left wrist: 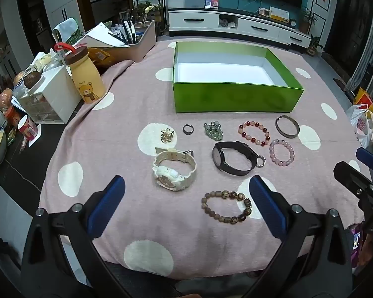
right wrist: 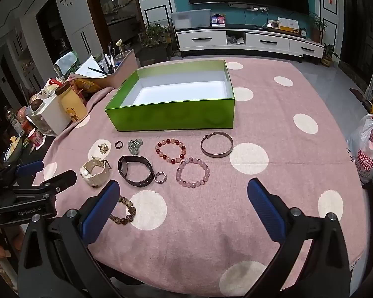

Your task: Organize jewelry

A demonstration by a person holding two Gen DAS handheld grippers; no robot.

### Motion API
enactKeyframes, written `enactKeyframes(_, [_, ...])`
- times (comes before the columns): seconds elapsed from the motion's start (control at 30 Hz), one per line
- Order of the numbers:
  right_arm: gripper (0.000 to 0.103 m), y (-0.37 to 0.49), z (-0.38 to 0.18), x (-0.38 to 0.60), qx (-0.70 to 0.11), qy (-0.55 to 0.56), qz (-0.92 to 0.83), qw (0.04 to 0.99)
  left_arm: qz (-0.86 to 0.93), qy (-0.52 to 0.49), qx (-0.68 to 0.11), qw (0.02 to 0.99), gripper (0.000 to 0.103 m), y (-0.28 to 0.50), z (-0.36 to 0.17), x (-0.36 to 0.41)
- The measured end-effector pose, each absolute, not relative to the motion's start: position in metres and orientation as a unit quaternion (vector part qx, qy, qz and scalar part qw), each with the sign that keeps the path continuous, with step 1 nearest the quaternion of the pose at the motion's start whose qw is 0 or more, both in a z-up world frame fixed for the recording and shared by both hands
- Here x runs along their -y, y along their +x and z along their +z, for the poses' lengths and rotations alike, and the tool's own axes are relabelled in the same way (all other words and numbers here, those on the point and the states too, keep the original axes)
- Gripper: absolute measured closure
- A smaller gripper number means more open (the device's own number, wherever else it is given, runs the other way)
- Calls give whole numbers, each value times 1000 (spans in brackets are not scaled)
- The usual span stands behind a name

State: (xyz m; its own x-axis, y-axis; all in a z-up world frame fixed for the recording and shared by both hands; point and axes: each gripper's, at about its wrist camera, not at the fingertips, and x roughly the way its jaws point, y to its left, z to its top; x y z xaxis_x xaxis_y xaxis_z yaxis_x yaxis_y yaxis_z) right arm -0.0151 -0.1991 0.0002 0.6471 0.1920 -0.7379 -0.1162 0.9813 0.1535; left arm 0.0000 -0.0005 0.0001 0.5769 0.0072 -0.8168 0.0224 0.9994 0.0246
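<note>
My left tongs [left wrist: 186, 206] are black moulded plastic, two broad arms that narrow toward the tips. Each tip carries a long blue pad [left wrist: 107, 206] with a fine ribbed texture. A round silver screw head [left wrist: 76, 207] sits at each pad's base, and another further out on each arm. My right tongs [right wrist: 184, 208] are built the same: black arms, blue ribbed pads [right wrist: 266, 208], silver screws [right wrist: 295, 211]. Seen from the right camera, the black body of the left tongs bears pale lettering reading "GenRobot.AI" [right wrist: 29, 211], plus small screws along its side.
</note>
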Motion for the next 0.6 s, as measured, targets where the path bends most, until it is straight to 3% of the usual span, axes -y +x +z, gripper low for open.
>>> enactKeyframes(0.6, [1, -20, 3, 197, -409, 51, 92, 906, -15, 13, -456, 890, 2, -6, 3, 2])
